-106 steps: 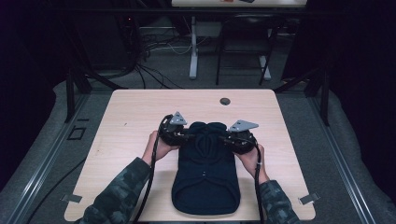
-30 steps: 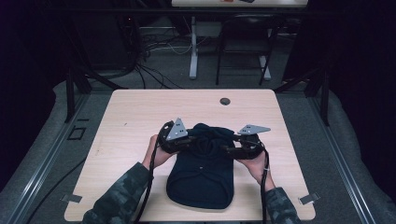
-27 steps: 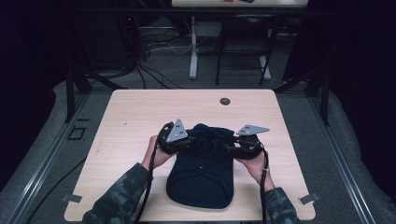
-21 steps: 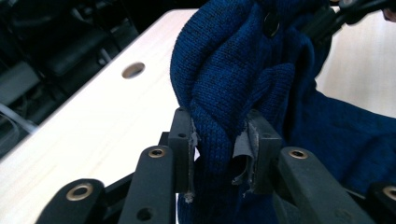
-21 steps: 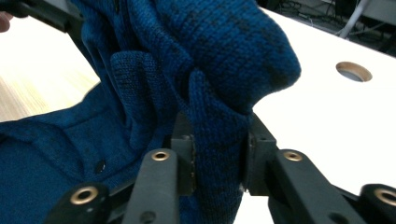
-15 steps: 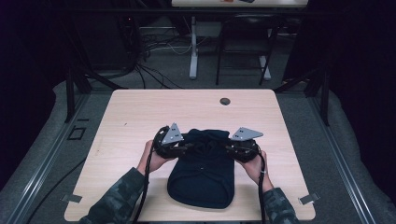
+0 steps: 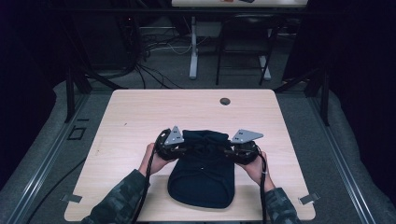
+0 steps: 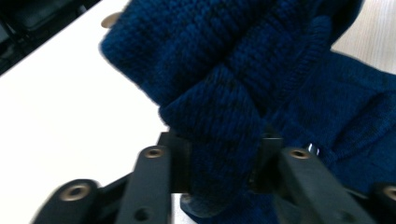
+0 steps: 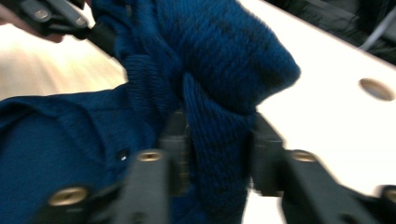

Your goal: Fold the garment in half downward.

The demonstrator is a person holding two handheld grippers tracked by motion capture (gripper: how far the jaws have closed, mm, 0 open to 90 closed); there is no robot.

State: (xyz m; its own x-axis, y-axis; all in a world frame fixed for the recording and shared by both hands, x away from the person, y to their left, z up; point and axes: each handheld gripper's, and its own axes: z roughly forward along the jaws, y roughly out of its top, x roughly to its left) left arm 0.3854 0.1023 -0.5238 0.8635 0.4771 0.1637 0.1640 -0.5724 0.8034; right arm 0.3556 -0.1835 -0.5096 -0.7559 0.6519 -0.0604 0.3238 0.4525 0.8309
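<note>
A dark navy-blue knitted garment (image 7: 201, 175) lay on the near middle of the pale wooden table (image 7: 140, 116), its long axis running from the near edge toward the far side, with its far portion bunched up and raised between the two tools. The left gripper (image 7: 173, 148) sat at the garment's far-left corner and the right gripper (image 7: 237, 151) at its far-right corner, so the fabric stretched straight across from one to the other and each hand was equally close to its own corner. In the left gripper view the jaws were pinching a thick rolled fold of the knit (image 8: 219, 140), the wool bulging out above them; in the right gripper view the jaws likewise clamped a fold of the same fabric (image 9: 215, 140), and the other tool showed at the upper left. A small pale button (image 9: 122, 157) showed on the flat part of the cloth. Judging by the raised edge, the coming move looked like a fold of that far portion along the long axis, which would need both hands to travel together. A round cable hole (image 7: 225, 101) marked the far side of the table, and beyond it stood dark floor, cables and desk legs (image 7: 193, 51).
</note>
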